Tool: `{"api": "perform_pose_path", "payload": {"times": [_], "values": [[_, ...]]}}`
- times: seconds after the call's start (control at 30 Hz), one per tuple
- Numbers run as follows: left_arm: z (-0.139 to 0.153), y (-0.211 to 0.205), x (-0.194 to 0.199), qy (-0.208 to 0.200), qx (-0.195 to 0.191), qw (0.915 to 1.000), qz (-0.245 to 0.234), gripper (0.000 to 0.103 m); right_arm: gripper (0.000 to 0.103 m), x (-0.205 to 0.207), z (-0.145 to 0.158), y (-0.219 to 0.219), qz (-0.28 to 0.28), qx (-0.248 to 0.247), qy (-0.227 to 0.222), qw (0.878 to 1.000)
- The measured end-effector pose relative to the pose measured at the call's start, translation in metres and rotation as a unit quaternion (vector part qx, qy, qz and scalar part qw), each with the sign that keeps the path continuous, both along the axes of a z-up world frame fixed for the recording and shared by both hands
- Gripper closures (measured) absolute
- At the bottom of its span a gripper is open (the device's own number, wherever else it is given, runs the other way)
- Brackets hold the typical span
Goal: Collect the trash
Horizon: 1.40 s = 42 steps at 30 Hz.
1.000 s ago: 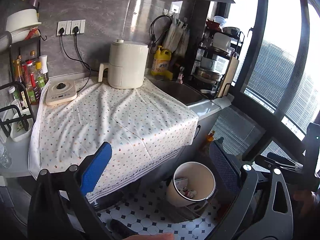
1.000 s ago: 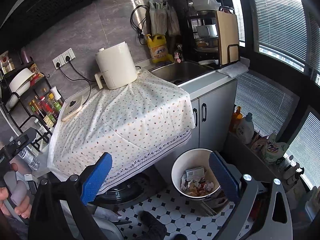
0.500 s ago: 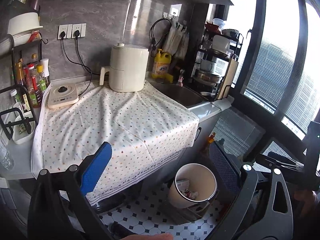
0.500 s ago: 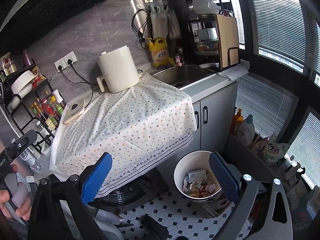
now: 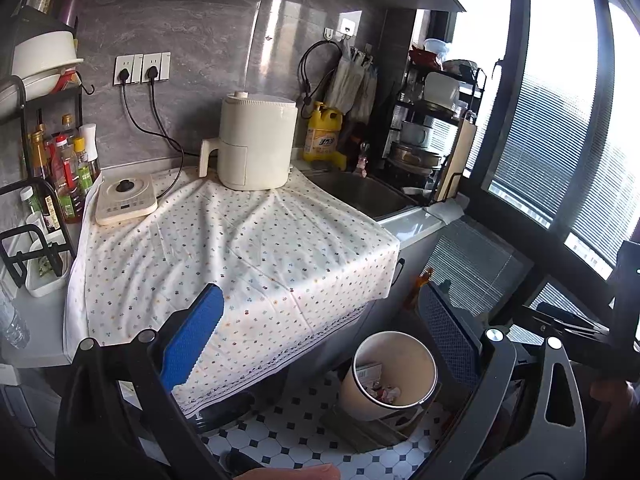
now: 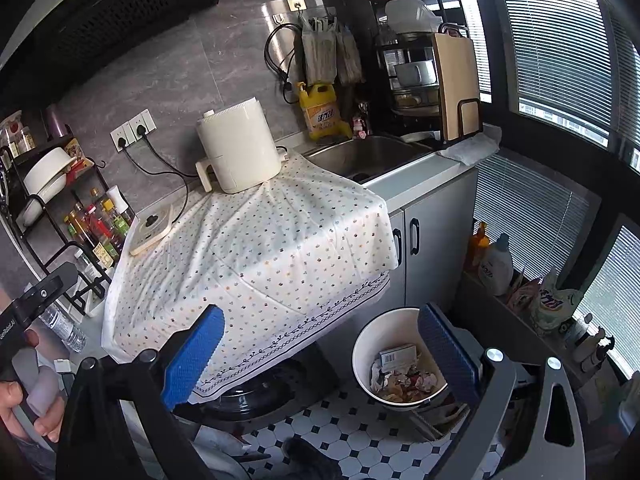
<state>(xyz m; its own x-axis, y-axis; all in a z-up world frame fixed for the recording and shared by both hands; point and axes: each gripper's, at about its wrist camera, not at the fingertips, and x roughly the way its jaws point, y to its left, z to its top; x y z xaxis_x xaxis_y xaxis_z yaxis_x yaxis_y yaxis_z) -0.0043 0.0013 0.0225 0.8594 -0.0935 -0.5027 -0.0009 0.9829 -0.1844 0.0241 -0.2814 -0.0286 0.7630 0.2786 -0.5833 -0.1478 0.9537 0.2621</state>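
Right wrist view: hovering above round white plastic trash bin (image 6: 400,360) at 5 o'clock, holding crumpled paper and small box. Right gripper (image 6: 320,354), left gripper (image 5: 320,340) both gaping, carrying nothing. Judging collection nearly finished; next scanning dotted white tablecloth (image 6: 256,248) at 11 o'clock.

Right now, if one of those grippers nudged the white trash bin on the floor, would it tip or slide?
The white trash bin would probably slide: it looks like thin plastic, and the trash fills only its bottom. The tiled floor looks smooth, so little grip. A push near its rim might tip it, since it stands taller than wide.
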Motion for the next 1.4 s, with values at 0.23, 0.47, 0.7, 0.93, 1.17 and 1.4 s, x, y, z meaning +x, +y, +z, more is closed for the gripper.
{"api": "perform_pose_path", "payload": {"times": [0.23, 0.47, 0.7, 0.93, 1.17, 1.4], "values": [[0.001, -0.001, 0.001, -0.002, -0.001, 1.0, 0.002, 0.006, 0.008, 0.001, 0.0, 0.0, 0.004, 0.0, -0.002, 1.0], [0.001, 0.0, 0.001, -0.002, -0.002, 1.0, 0.002, 0.006, 0.008, 0.0, 0.0, 0.001, 0.01, -0.004, -0.005, 1.0], [-0.001, -0.003, 0.001, -0.001, -0.002, 1.0, 0.004, 0.006, 0.008, 0.0, -0.001, 0.0, 0.011, -0.003, -0.001, 1.0], [-0.004, -0.011, -0.002, 0.0, -0.002, 0.9999, 0.01, 0.006, 0.008, -0.002, -0.002, -0.002, 0.013, -0.002, -0.001, 1.0], [-0.002, -0.013, -0.005, -0.002, -0.001, 0.9999, 0.012, 0.006, 0.008, -0.004, -0.002, -0.004, 0.014, -0.001, -0.003, 1.0], [-0.002, -0.013, -0.005, -0.002, -0.001, 0.9999, 0.013, 0.006, 0.008, -0.004, -0.002, -0.004, 0.015, -0.002, -0.003, 1.0]]}}
